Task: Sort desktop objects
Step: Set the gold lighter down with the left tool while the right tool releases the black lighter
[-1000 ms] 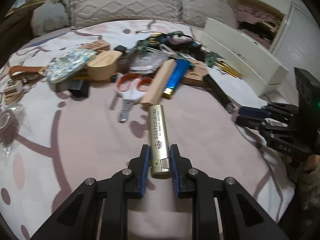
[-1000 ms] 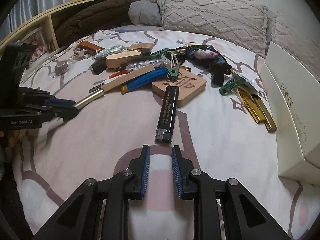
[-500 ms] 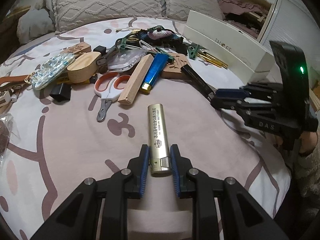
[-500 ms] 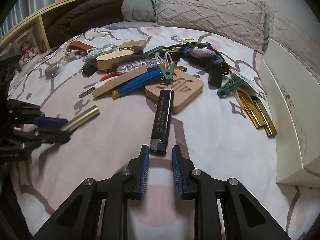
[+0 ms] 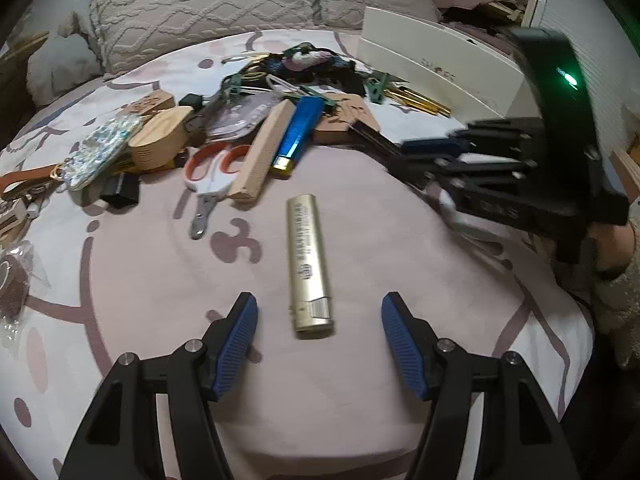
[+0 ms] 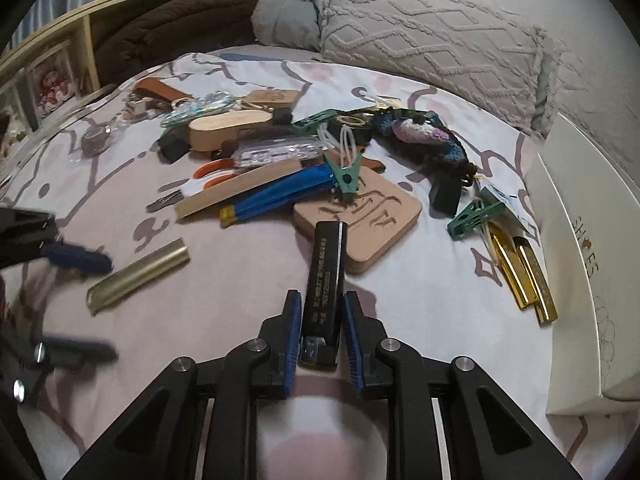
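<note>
A gold lighter (image 5: pixel 308 264) lies flat on the pink patterned sheet, and its near end sits between the fingers of my left gripper (image 5: pixel 320 340). Those jaws are opening and neither pad touches the lighter. From the right wrist view the gold lighter (image 6: pixel 140 276) shows at the left, with the left gripper (image 6: pixel 80 304) blurred beside it. My right gripper (image 6: pixel 320 336) is shut on the near end of a black lighter (image 6: pixel 324 276), whose far end rests on a wooden coaster (image 6: pixel 384 220). The left wrist view shows the right gripper (image 5: pixel 432 152) blurred at the right.
A pile lies across the middle of the bed: orange-handled scissors (image 5: pixel 208 176), a wooden stick (image 5: pixel 264 152), a blue lighter (image 5: pixel 300 132), green clips (image 6: pixel 472 216), gold lighters (image 6: pixel 524 276). A white shoe box (image 6: pixel 580 260) stands at the right edge, with pillows (image 5: pixel 208 4) behind.
The left jaws have let go of the gold lighter and spread wide; it stays on the sheet. The right gripper has slid forward around the black lighter's near end.
</note>
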`<state>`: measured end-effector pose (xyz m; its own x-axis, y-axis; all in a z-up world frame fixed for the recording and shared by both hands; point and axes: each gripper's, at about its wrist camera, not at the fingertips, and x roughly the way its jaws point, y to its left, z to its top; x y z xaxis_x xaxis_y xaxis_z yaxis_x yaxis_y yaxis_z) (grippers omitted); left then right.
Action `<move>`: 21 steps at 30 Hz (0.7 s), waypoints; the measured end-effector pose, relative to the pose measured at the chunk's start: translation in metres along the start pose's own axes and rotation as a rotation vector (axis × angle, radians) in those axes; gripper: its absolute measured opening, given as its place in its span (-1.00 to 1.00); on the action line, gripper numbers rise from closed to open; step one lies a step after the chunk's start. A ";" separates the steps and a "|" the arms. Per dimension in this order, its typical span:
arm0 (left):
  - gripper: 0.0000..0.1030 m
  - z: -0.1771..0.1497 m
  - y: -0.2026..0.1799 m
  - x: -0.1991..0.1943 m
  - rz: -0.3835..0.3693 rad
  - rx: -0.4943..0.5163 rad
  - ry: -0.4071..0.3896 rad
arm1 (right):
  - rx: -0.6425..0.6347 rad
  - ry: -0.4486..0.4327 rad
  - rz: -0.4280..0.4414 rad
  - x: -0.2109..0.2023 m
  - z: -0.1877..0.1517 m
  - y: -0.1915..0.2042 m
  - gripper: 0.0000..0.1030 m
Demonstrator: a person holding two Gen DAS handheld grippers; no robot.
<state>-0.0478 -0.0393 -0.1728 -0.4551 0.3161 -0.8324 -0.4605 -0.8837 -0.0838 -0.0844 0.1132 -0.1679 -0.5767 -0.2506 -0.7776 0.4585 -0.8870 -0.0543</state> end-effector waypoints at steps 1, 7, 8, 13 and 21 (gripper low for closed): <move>0.26 0.000 0.002 0.000 0.011 -0.003 0.001 | -0.003 0.008 0.018 -0.002 -0.003 0.000 -0.60; 0.26 -0.001 0.019 -0.001 0.056 -0.040 0.006 | -0.048 0.049 0.068 -0.019 -0.021 0.007 -0.60; 0.26 -0.002 0.022 -0.001 0.060 -0.047 0.006 | -0.051 0.055 0.075 -0.021 -0.024 0.008 -0.60; 0.26 -0.003 0.034 -0.004 0.129 -0.068 0.001 | -0.040 0.070 0.065 -0.025 -0.036 0.009 -0.59; 0.26 -0.005 0.060 -0.006 0.193 -0.170 -0.012 | 0.008 0.046 -0.015 -0.025 -0.040 -0.001 0.11</move>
<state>-0.0694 -0.0962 -0.1758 -0.5316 0.1390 -0.8355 -0.2302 -0.9730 -0.0155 -0.0432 0.1355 -0.1739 -0.5520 -0.2193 -0.8045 0.4448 -0.8935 -0.0616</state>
